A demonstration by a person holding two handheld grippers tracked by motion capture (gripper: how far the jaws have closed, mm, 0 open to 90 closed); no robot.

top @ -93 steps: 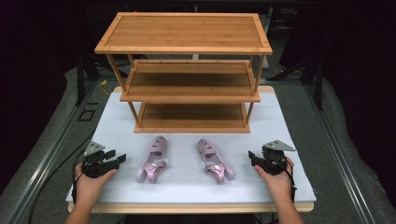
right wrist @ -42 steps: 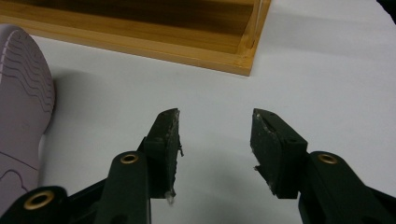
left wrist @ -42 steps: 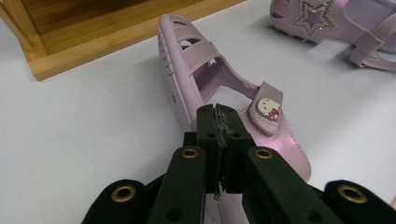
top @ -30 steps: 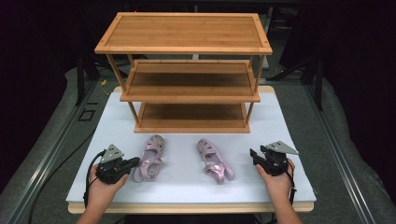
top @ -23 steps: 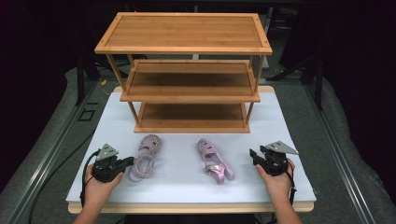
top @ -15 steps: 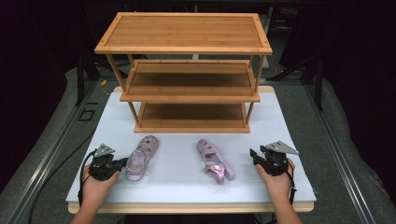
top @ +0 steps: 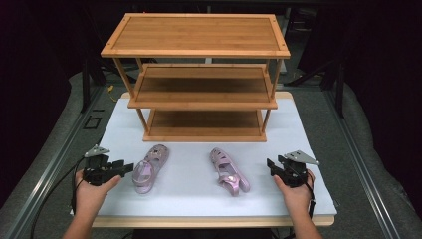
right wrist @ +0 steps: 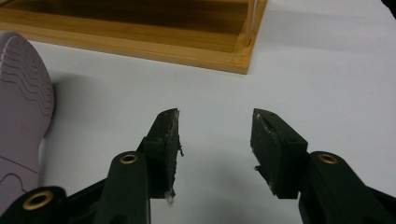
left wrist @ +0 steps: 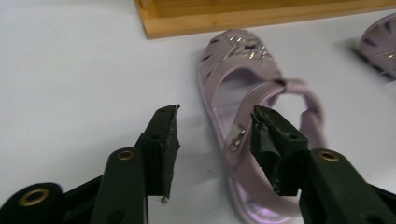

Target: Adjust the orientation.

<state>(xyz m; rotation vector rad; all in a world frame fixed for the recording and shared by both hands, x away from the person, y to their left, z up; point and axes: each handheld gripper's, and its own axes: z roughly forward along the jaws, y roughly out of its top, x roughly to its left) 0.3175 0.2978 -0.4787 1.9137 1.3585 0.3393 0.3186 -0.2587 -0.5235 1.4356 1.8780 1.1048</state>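
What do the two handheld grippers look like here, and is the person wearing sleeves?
Both the left gripper and the right gripper are black, each topped by a grey three-cornered plate and trailing a black cable. Up close their jaws are black blocks with chipped, ragged edges, on arms with brass-coloured rivets. No sleeves: the forearms are bare.

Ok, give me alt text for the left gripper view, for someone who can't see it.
Open black tongs reach over a white table toward a pink sandal. One tip lies over the sandal's near side, the other over bare table. A wooden shelf base runs along the top, and part of a second sandal shows at the upper right.
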